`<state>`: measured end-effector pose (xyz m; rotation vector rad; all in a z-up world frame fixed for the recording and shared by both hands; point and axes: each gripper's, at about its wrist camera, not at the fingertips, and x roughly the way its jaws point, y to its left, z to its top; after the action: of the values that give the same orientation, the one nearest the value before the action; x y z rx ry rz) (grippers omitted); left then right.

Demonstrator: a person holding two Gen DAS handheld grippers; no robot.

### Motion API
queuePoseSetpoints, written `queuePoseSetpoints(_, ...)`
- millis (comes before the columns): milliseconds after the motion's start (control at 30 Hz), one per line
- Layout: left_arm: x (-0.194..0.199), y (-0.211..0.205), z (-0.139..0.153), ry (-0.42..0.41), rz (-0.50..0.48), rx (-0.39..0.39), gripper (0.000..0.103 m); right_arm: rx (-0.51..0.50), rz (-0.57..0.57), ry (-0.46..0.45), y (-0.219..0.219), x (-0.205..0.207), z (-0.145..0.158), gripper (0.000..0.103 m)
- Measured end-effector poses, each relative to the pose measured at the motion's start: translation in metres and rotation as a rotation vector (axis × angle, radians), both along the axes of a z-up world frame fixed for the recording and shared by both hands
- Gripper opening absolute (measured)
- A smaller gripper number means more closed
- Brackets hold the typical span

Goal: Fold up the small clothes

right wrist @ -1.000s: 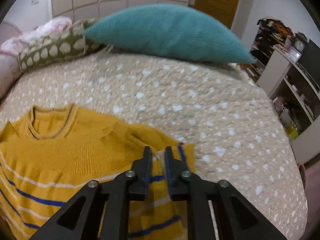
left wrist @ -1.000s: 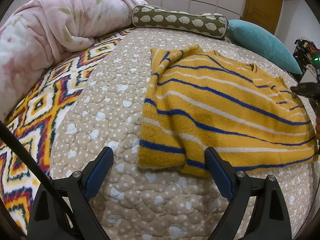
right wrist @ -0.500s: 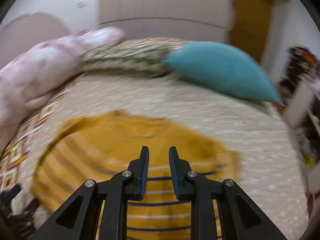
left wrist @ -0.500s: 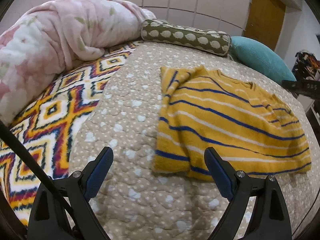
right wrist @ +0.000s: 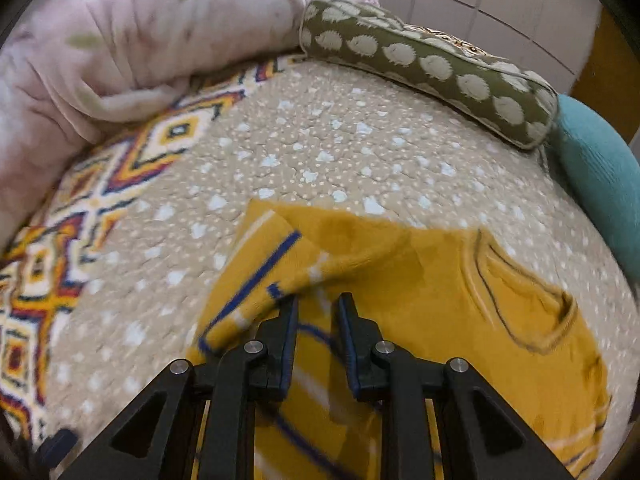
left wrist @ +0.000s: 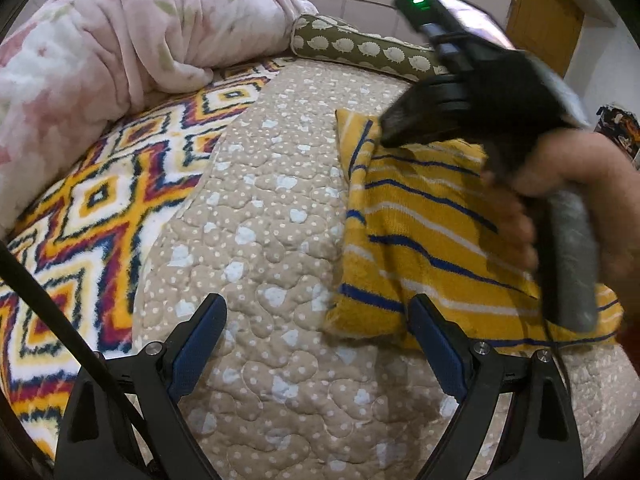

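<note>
A yellow sweater with blue and white stripes (left wrist: 420,240) lies flat on the beige quilted bed, its left sleeve folded inward. My left gripper (left wrist: 316,344) is open and empty, hovering just before the sweater's near hem corner. My right gripper (right wrist: 316,312) is over the sweater's (right wrist: 420,288) folded sleeve near the collar (right wrist: 520,280), fingers close together with a narrow gap and nothing between them. In the left wrist view the right gripper's body and the hand holding it (left wrist: 500,120) cover the sweater's far right part.
A pink floral duvet (left wrist: 100,52) is piled at the left. A patterned blanket (left wrist: 92,208) lies beside it. An olive bolster pillow (right wrist: 432,68) and a teal cushion (right wrist: 600,176) line the bed's far edge. A wooden door (left wrist: 544,16) stands behind.
My right gripper has swung left across the sweater from its right sleeve to the folded left sleeve near the collar. The left gripper has drifted back and left, still open.
</note>
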<state>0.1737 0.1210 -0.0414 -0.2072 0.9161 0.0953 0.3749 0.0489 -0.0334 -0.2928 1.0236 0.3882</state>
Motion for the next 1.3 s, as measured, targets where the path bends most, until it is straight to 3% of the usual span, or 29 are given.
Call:
queuePoseSetpoints(267,0.006,0.012,-0.001,0.011,0.01,-0.056,0.091,-0.023,-0.002,0.022,0.009,0.023,-0.003,0.022)
queuePoseSetpoints(400,0.002,0.009,0.003,-0.001,0.019,-0.047,0.091,0.045,-0.044,-0.008,-0.01,0.017,0.021,0.028)
queuePoseSetpoints(567,-0.007,-0.004,0.011,-0.035,0.011,-0.007,0.091,0.136,-0.114,-0.107,-0.077,-0.025,0.077,0.037)
queuePoseSetpoints(733,-0.019,-0.025,0.021,-0.092,-0.013,0.032,0.091,0.123,-0.165,-0.202,-0.159,-0.089,0.107,0.057)
queuePoseSetpoints(867,-0.027,-0.049,0.025,-0.117,-0.049,0.061,0.091,0.128,-0.265,-0.233,-0.242,-0.143,0.101,0.059)
queuePoseSetpoints(1000,-0.022,-0.079,0.019,-0.079,-0.106,0.093,0.091,0.217,-0.407,-0.196,-0.328,-0.187,0.077,0.06)
queuePoseSetpoints(1133,-0.014,-0.109,0.017,-0.028,-0.185,0.069,0.091,0.303,-0.506,-0.161,-0.383,-0.214,0.05,0.06)
queuePoseSetpoints(1300,-0.001,-0.156,0.032,-0.046,-0.272,0.119,0.091,0.475,-0.562,-0.136,-0.422,-0.233,0.027,0.06)
